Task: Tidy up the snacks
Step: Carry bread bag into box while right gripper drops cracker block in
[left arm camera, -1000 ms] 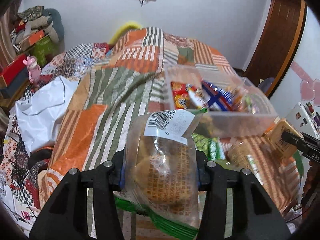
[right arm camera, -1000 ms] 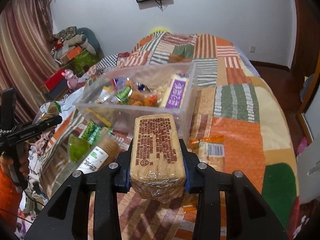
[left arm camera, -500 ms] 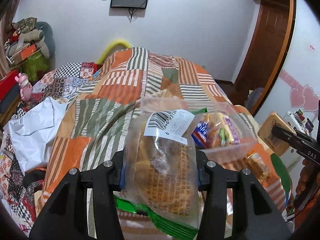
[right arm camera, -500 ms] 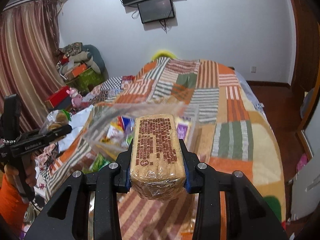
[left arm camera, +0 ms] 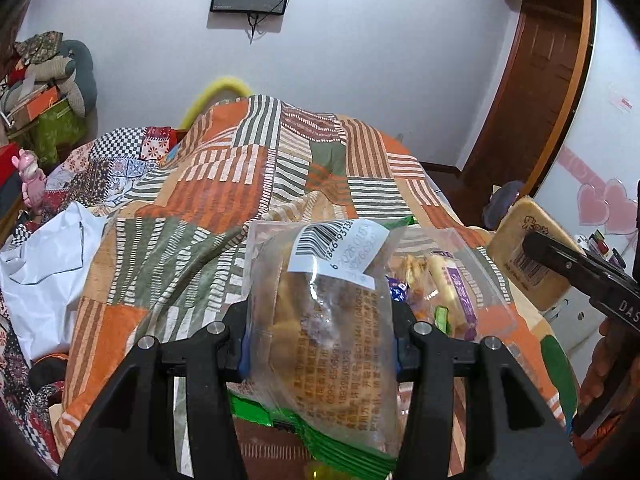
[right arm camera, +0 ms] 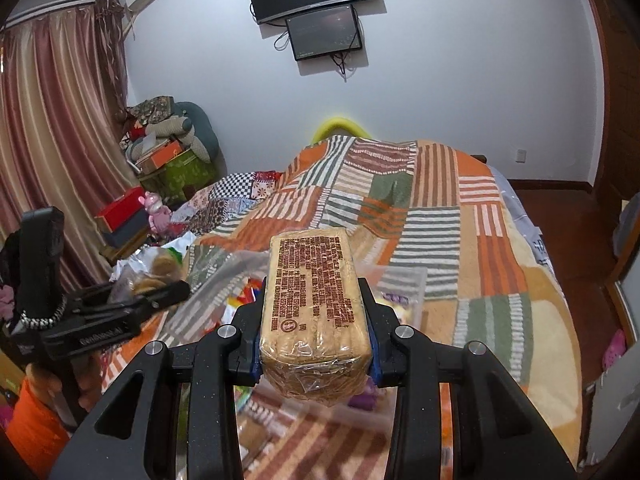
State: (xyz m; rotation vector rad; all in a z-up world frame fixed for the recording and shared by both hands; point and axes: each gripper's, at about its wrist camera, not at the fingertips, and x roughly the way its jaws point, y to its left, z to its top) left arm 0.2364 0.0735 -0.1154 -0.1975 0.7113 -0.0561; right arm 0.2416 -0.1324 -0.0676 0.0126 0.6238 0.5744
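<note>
My left gripper [left arm camera: 320, 344] is shut on a clear bag of biscuits [left arm camera: 320, 320] with a barcode label. My right gripper [right arm camera: 314, 344] is shut on a tan wrapped biscuit block [right arm camera: 314, 292] with brown print. Both are held above a clear plastic snack box [left arm camera: 472, 280] on the bed, which holds several packets and is blurred in the right wrist view [right arm camera: 400, 280]. The right gripper with its block shows at the right of the left wrist view [left arm camera: 532, 256]. The left gripper with its bag shows at the left of the right wrist view [right arm camera: 152, 280].
A patchwork orange, green and striped blanket [right arm camera: 460, 220] covers the bed. A white bag [left arm camera: 44, 272] lies at the bed's left. Boxes and cushions [right arm camera: 168, 152] pile by the curtain. Screens [right arm camera: 320, 12] hang on the far wall. A wooden door [left arm camera: 536, 80] stands at right.
Both grippers have risen and tilted up with their packs. The snack box has dropped lower in both views, and more of the wall and screens shows.
</note>
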